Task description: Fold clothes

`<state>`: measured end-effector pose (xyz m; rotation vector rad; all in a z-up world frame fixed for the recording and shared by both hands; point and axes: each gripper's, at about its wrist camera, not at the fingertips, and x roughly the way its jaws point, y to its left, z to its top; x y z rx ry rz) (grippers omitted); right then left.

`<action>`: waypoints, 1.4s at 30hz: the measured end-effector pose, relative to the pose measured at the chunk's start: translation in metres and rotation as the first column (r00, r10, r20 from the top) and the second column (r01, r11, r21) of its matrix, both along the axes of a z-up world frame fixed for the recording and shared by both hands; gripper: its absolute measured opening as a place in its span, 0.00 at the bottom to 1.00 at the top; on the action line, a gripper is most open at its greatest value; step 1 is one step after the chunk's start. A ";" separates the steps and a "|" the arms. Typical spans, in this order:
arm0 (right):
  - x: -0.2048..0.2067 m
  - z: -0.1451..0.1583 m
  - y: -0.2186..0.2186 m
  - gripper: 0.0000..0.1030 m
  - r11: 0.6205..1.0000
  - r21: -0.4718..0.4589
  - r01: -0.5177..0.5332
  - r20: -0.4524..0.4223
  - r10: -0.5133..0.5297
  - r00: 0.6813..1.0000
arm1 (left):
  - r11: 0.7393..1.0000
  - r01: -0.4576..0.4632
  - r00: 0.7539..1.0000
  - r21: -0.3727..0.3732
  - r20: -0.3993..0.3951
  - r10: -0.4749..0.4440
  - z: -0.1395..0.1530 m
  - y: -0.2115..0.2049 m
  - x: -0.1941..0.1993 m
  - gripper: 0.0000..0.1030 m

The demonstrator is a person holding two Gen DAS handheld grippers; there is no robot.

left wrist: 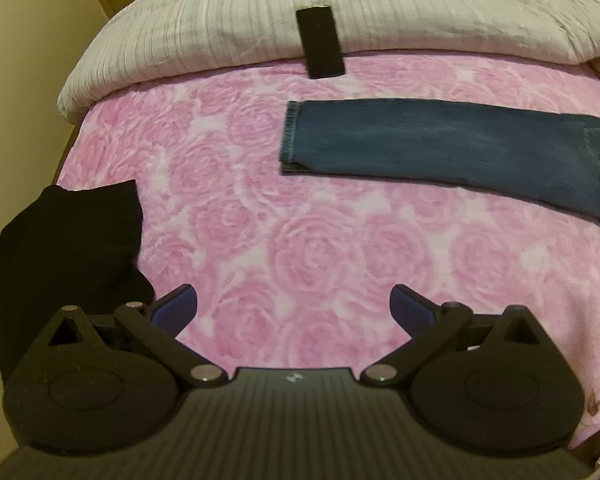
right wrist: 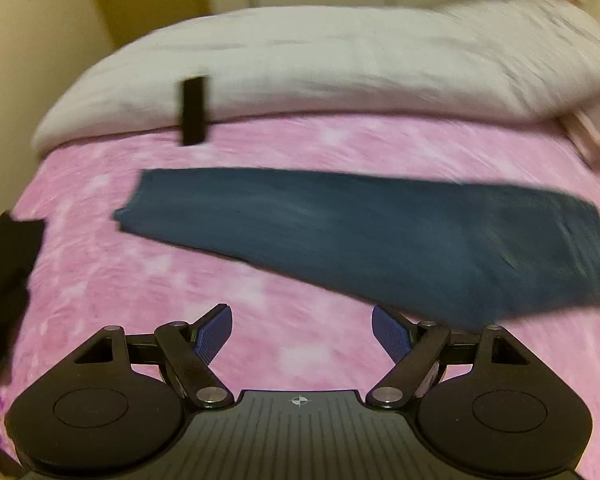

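Note:
Blue jeans [left wrist: 440, 152] lie folded lengthwise in a long strip on the pink rose blanket [left wrist: 300, 248], hems to the left; they also show in the right wrist view [right wrist: 380, 240], blurred. A black garment [left wrist: 68, 240] lies bunched at the bed's left edge, seen also in the right wrist view [right wrist: 8, 264]. My left gripper [left wrist: 294, 304] is open and empty above the blanket, short of the jeans, with the black garment at its left. My right gripper [right wrist: 302, 330] is open and empty, just short of the jeans' near edge.
A black phone-like slab [left wrist: 320, 42] rests on the white folded duvet [left wrist: 380, 20] at the back of the bed. A cream wall [left wrist: 20, 60] runs along the left bed edge. The slab shows in the right wrist view [right wrist: 194, 110] too.

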<state>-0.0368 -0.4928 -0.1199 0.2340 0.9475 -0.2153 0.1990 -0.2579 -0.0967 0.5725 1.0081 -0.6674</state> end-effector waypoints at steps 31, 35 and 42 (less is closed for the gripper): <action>0.296 -0.270 0.270 0.49 0.451 -0.696 -0.559 -0.200 0.625 0.754 | 0.949 0.313 0.939 0.019 0.143 -0.313 -0.187 0.002 0.176 0.98; 0.298 -0.255 0.262 0.26 0.506 -0.657 -0.559 -0.166 0.626 0.762 | 0.947 0.319 0.936 0.034 0.146 -0.321 -0.182 0.002 0.172 0.98; 0.280 -0.157 0.196 0.23 0.790 -0.516 -0.332 0.154 0.466 0.871 | 0.925 0.377 0.911 0.045 0.163 -0.379 -0.162 -0.046 0.130 0.98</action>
